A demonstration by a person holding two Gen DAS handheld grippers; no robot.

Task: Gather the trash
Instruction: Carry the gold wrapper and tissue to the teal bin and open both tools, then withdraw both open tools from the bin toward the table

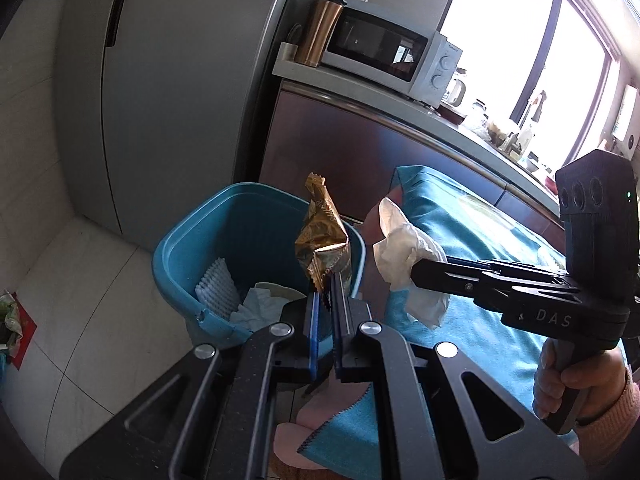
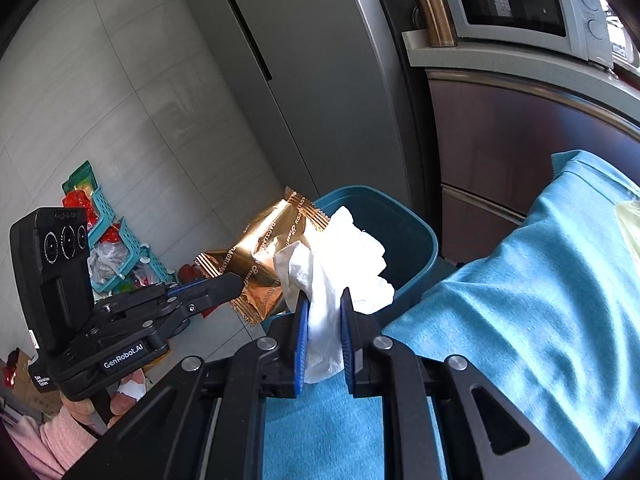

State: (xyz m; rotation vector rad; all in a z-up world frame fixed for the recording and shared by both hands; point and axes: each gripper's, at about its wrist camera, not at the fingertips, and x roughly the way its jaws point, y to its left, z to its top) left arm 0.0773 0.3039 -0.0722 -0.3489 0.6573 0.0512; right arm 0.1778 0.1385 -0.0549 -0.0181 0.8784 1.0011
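My left gripper (image 1: 325, 286) is shut on a gold snack wrapper (image 1: 323, 236), which sticks up over the near rim of a blue bin (image 1: 224, 220). The bin holds a white ribbed piece and crumpled paper. My right gripper (image 2: 325, 300) is shut on a crumpled white tissue (image 2: 340, 256), held just right of the bin above a blue cloth (image 2: 520, 280). In the left wrist view the right gripper (image 1: 414, 270) reaches in from the right with the tissue (image 1: 408, 256). In the right wrist view the left gripper (image 2: 236, 280) holds the wrapper (image 2: 268, 248) in front of the bin (image 2: 416, 248).
A tall grey fridge (image 1: 168, 92) stands behind the bin. A counter to the right carries a white microwave (image 1: 392, 56) and a copper tumbler (image 1: 320, 28). A teal rack (image 2: 116, 240) with bags stands on the tiled floor at the left. A hand (image 1: 568, 376) grips the right handle.
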